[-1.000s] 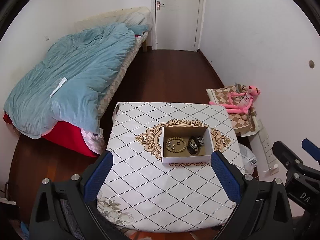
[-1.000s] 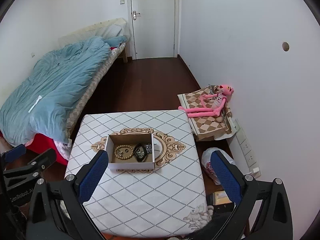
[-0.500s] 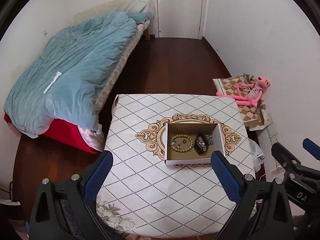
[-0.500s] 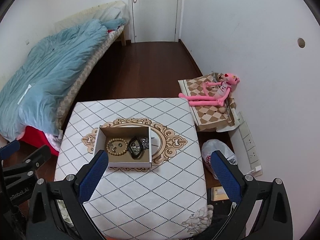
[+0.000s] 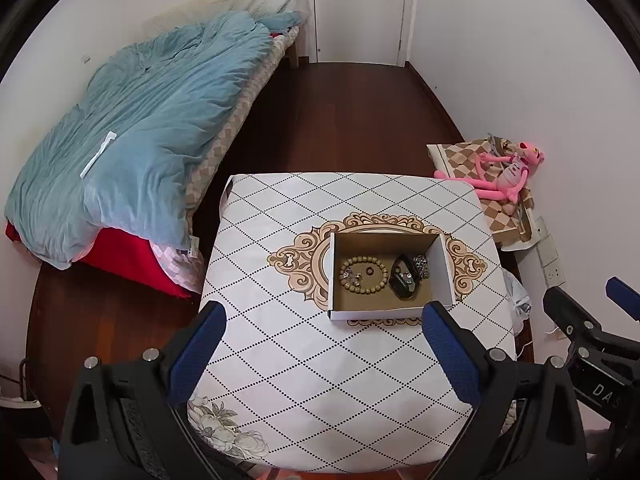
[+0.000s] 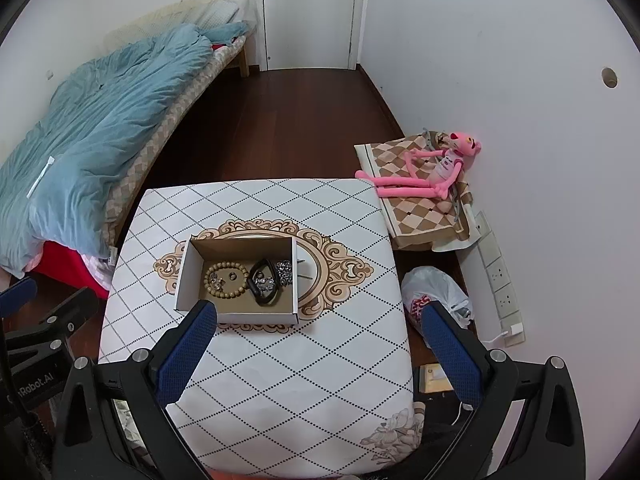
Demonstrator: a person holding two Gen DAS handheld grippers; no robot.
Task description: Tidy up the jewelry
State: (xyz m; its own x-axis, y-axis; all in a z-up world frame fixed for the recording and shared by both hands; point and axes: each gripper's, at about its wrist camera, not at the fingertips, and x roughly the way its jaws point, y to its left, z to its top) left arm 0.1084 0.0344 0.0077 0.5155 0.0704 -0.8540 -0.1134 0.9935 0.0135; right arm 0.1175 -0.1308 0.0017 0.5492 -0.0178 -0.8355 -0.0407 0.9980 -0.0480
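Open cardboard box (image 5: 439, 269), mid-table, held: wooden bead bracelet (image 5: 363, 275) lying flat; black band (image 5: 403, 277); silver pieces (image 6: 284, 270), possibly chain.

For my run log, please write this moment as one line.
left tongs: open, empty | right tongs: open, empty | open cardboard box: on table | tan bead bracelet, black band: inside box

White table (image 5: 304, 364) with black dotted diamonds, tan medallion; brown-lined white box (image 5: 440, 268); tan beads (image 5: 362, 290); blue duvet (image 5: 152, 128); pink toy (image 5: 504, 172).
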